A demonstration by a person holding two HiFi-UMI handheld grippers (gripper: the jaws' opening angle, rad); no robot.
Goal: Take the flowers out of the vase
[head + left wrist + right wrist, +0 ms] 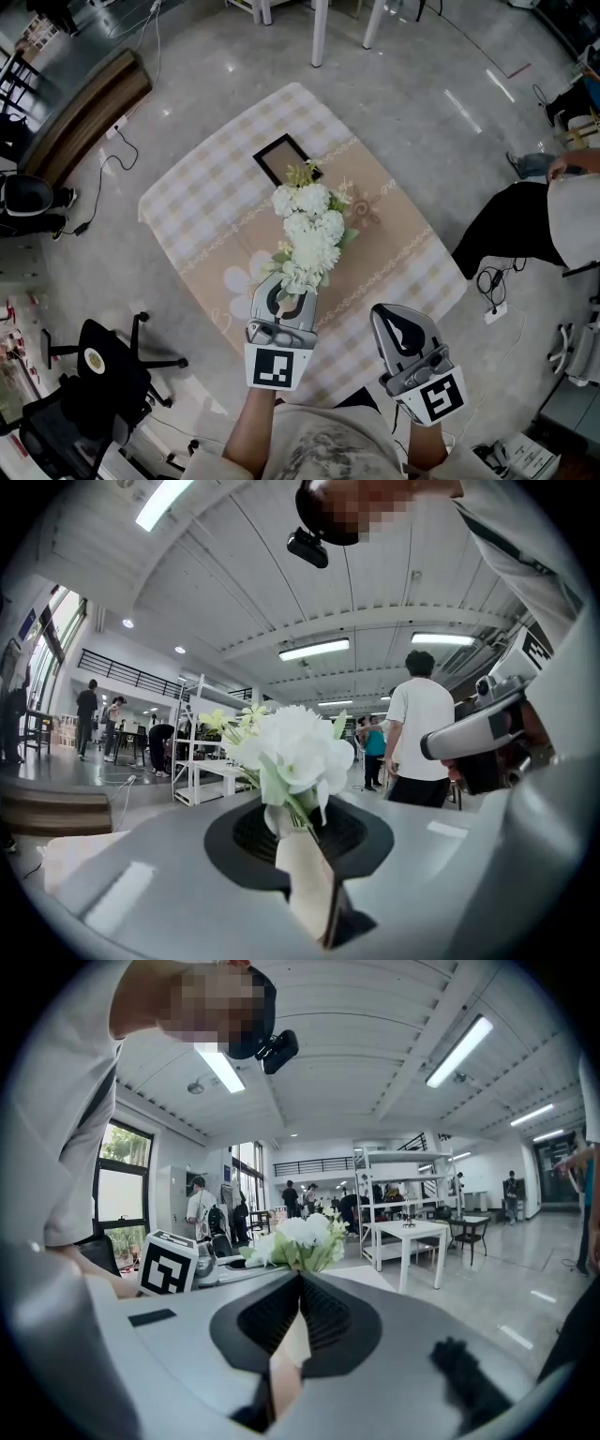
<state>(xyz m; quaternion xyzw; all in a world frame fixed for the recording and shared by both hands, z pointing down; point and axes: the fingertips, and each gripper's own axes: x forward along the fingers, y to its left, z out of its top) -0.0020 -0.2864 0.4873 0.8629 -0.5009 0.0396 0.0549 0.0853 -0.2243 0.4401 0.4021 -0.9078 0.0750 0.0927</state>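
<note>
A bunch of white flowers with green leaves stands over the middle of the checked tablecloth. No vase shows; the blooms hide whatever is below them. My left gripper is at the near end of the bunch, its jaws shut on the stems. In the left gripper view the flowers rise just past the left gripper, and a green stem runs down into its narrow gap. My right gripper hangs to the right over the table's near edge, shut and empty. Past the right gripper, the flowers show to the left.
A black picture frame lies on the cloth behind the flowers. A black office chair stands at the near left, a seated person is at the right, and white table legs stand beyond. Cables trail on the floor.
</note>
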